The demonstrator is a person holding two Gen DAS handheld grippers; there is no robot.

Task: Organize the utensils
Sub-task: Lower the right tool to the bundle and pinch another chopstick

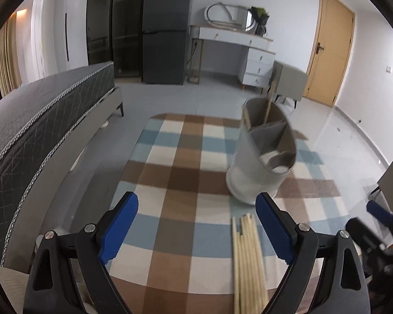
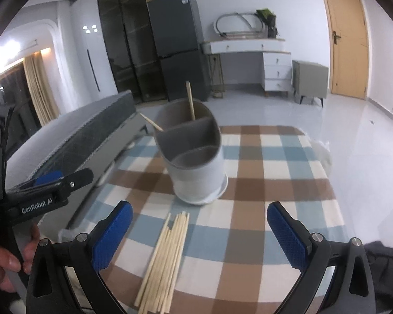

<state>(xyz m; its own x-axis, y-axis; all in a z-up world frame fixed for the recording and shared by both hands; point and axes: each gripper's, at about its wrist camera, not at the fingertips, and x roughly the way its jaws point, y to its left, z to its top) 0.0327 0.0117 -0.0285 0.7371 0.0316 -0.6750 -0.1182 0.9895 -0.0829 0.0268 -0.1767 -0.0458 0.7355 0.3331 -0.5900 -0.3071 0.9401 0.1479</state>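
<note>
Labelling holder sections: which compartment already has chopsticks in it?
The far compartment of the holder: two chopsticks stick out of it. The two nearer compartments look empty.

Wide-open right gripper [image 2: 199,233], blue pads [image 2: 112,235] apart over a checked tablecloth [image 2: 249,209]. Between them, a bundle of pale chopsticks [image 2: 165,259] lying flat. Beyond, a grey divided holder [image 2: 196,167] with two sticks [image 2: 190,102] leaning inside. At left, the left gripper [image 2: 47,183] in a hand [image 2: 5,261].
</note>
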